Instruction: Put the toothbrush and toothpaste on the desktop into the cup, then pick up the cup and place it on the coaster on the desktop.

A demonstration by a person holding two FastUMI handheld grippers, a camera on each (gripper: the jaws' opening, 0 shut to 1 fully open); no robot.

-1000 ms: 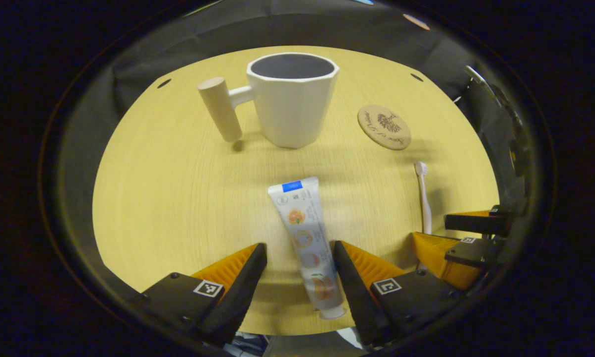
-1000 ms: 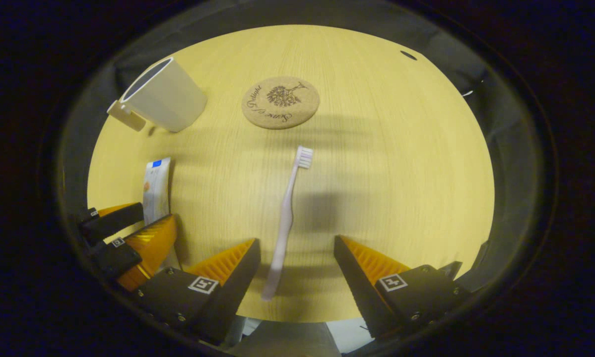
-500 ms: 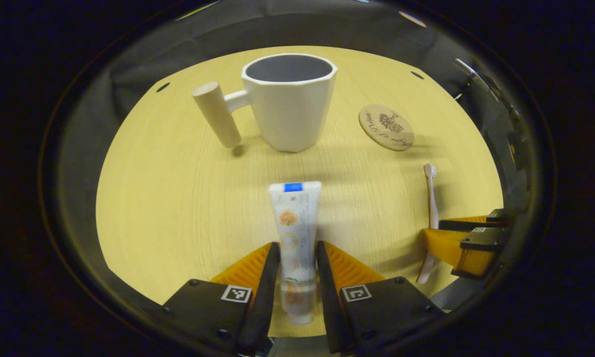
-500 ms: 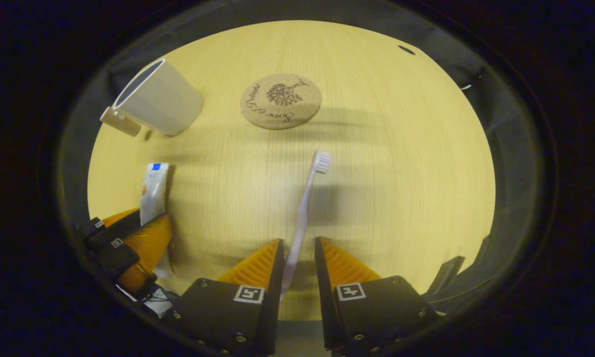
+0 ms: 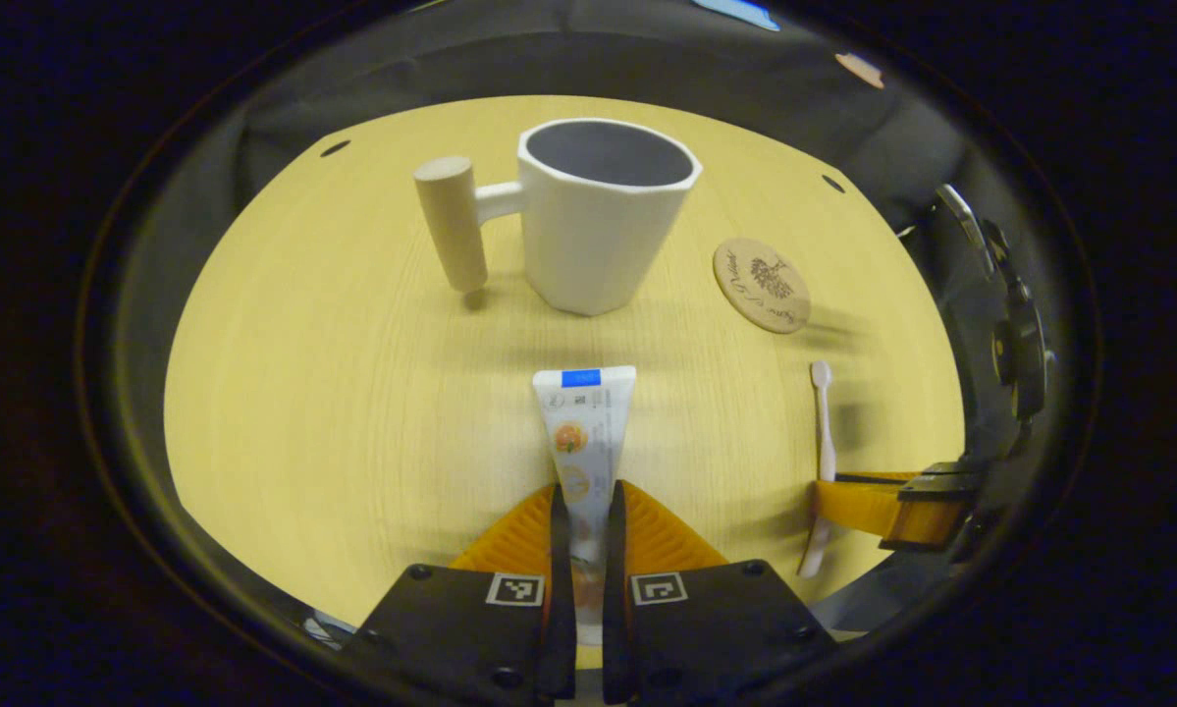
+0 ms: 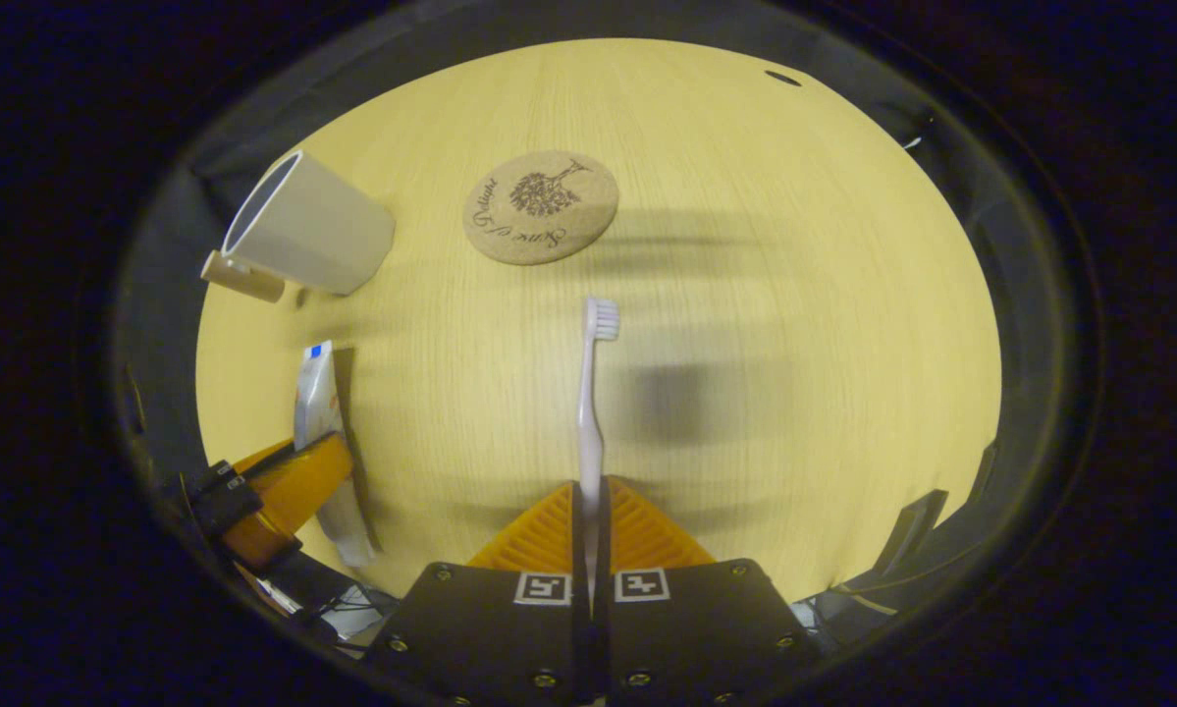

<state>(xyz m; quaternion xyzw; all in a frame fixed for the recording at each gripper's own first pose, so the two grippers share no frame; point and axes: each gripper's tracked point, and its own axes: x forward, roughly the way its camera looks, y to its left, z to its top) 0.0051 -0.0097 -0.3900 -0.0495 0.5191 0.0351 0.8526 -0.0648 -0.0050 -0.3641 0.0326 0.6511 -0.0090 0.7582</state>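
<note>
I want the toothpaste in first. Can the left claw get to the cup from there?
Probably yes. The left claw is shut on the toothpaste, and bare desktop lies between it and the upright, open cup.

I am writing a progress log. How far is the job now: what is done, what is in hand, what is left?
Done: nothing is in the cup yet; it looks empty and stands beside the coaster, not on it.
In hand: the left gripper is shut on the toothpaste, and the right gripper is shut on the toothbrush.
Left: put both into the cup, then set the cup on the coaster.
</note>
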